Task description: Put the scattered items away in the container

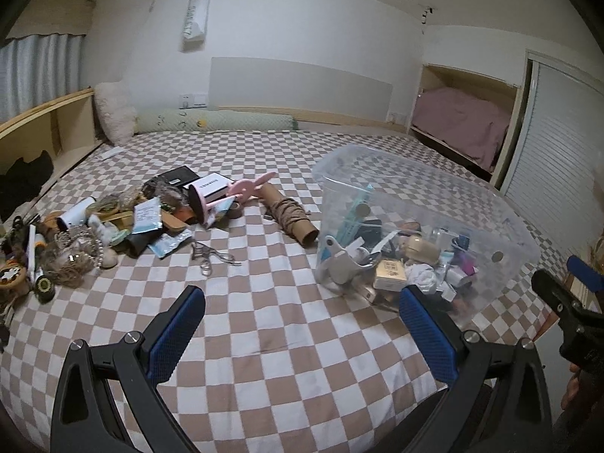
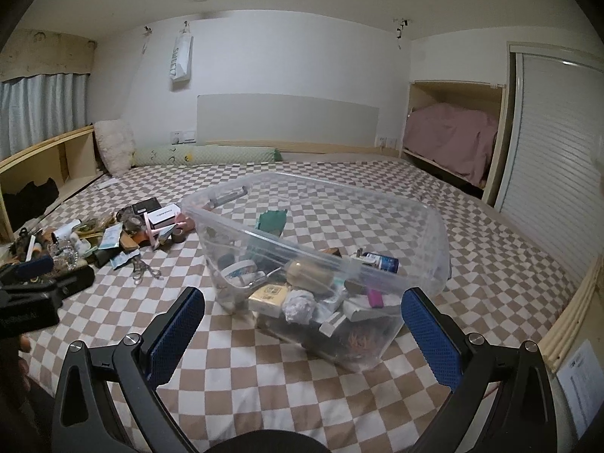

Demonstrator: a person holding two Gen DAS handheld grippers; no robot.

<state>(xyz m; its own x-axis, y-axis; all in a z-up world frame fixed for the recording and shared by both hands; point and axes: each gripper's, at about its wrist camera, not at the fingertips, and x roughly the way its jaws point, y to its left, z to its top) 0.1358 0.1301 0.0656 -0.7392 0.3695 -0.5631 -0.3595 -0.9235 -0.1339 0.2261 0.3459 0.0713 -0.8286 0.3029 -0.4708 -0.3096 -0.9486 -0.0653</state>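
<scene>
Ahead and right of the left gripper (image 1: 302, 313), a clear plastic storage bin (image 1: 502, 222) sits on the brown-and-white checkered bedspread (image 1: 271, 339), small items piled inside. Ahead and left lies a scattered heap (image 1: 113, 222), metal scissors (image 1: 211, 255) before it, a cardboard tube (image 1: 290, 213) between heap and bin. The bin stands straight ahead of the right gripper (image 2: 302, 313).

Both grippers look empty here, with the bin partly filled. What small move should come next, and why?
Probably the left gripper should move forward and left toward the metal scissors. Both it and the right gripper are open and hold nothing. The scissors lie alone on the checkered sheet, nearest of the loose items, while the clear bin already holds several things.
</scene>
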